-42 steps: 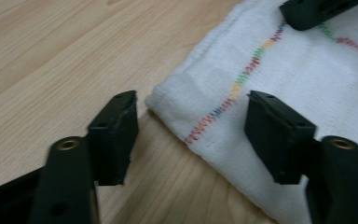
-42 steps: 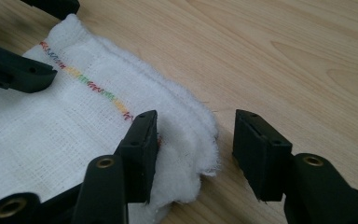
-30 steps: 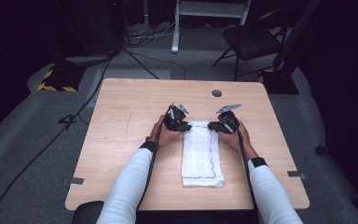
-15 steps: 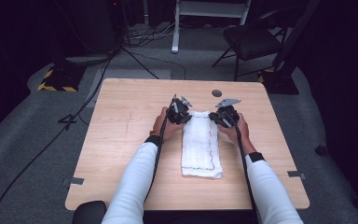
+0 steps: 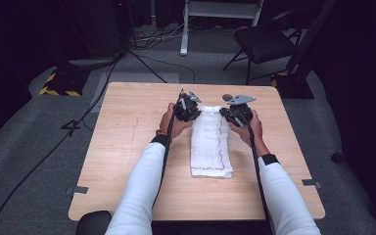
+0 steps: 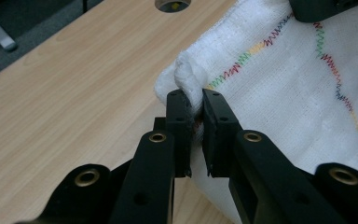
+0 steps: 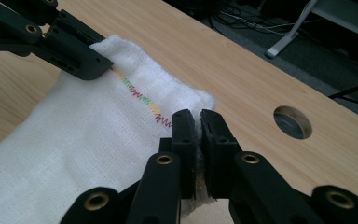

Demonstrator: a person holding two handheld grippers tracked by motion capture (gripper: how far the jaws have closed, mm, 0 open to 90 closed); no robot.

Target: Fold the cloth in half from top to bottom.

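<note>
A white towel (image 5: 209, 147) with a multicoloured zigzag stitch lies lengthwise on the wooden table (image 5: 127, 147); its far end is raised off the surface. My left gripper (image 5: 188, 110) is shut on the towel's far left corner: in the left gripper view its jaws (image 6: 196, 100) pinch a bunched fold of cloth (image 6: 284, 84). The right gripper (image 5: 235, 113) is shut on the far right corner, where its jaws (image 7: 198, 119) clamp the towel's edge (image 7: 88, 135). The left gripper (image 7: 51, 37) also appears at the upper left of the right gripper view.
A round cable hole (image 7: 292, 122) is cut in the table just beyond the towel's far edge. Behind the table stand a dark folding chair (image 5: 269, 39) and a white stand (image 5: 183, 49). Cables run over the grey floor at left.
Both hands have risen with the towel's far corners. The far end has come up off the table and the towel's near edge has slid away from the person.
</note>
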